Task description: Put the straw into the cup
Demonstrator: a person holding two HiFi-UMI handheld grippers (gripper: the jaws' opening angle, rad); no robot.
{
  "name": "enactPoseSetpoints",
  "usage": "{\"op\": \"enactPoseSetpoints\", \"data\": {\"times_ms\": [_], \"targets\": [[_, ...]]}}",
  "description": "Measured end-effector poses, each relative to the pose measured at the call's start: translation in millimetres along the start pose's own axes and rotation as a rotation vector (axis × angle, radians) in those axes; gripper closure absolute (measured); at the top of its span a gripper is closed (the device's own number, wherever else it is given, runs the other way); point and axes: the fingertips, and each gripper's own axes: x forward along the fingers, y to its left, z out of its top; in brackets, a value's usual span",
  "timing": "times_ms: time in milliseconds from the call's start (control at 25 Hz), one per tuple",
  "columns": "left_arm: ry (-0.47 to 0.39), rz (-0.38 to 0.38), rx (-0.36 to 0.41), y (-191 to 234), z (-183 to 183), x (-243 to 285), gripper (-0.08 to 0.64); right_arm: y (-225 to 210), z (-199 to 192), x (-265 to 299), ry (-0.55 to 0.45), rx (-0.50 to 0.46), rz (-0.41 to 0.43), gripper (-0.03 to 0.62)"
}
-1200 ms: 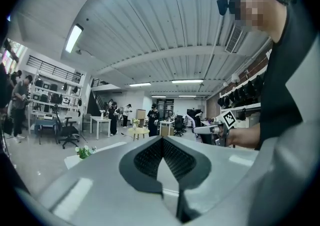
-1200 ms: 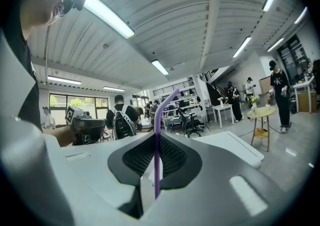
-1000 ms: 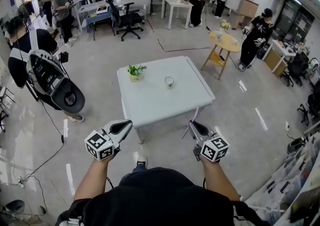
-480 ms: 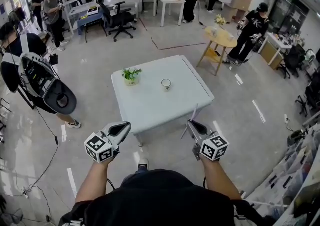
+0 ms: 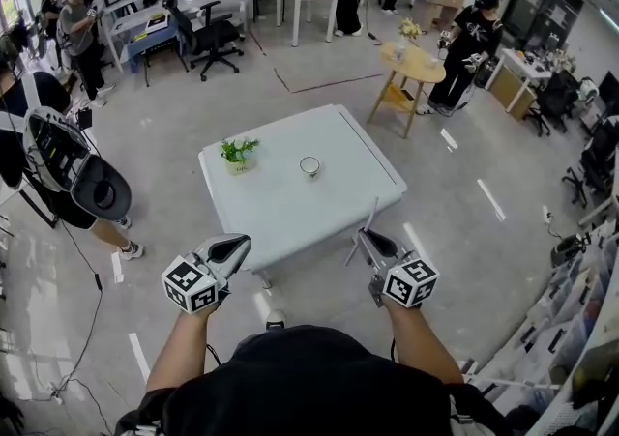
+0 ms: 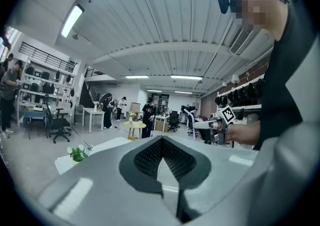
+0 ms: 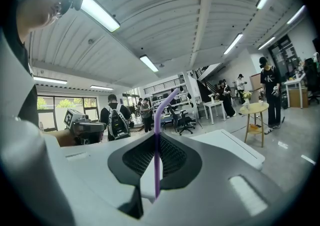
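Markings: each gripper carries a cube with black-and-white square markers, one on the left gripper [image 5: 230, 250] and one on the right gripper [image 5: 373, 245]. No printed text is legible at this range.

Surroundings: a white table [image 5: 280, 217] stands in front of the person, beyond both grippers. On it are the cup [image 5: 309, 166], near the centre, and a small potted plant [image 5: 237, 152] to its left, the two well apart. A round yellow table [image 5: 418, 62] and an office chair [image 5: 208, 36] stand farther back. A person with a backpack rig [image 5: 73, 168] stands left of the table. Nothing lies between the grippers and the cup.

Jaws:
- Left gripper [image 6: 162, 140]: pads closed together, nothing between them.
- Right gripper [image 7: 156, 137]: jaws clenched on the purple straw [image 7: 157, 155], which stands upright between the pads, its upper section bent over to the right.

From the head view the straw [image 5: 367, 221] appears as a thin pale line over the table's near edge, well short of the cup.
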Motion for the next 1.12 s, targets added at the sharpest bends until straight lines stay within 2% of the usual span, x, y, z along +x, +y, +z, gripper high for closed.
{"op": "enactPoseSetpoints", "data": {"times_ms": [680,1120], "targets": [[0.033,-0.069,0.008,65,14,31,0.560,-20,14,52,-0.015,0.042,-0.063,0.543],[0.028,-0.103,0.002,92,19,30,0.560,-13,24,73,-0.021,0.040,-0.093,0.543]]}}
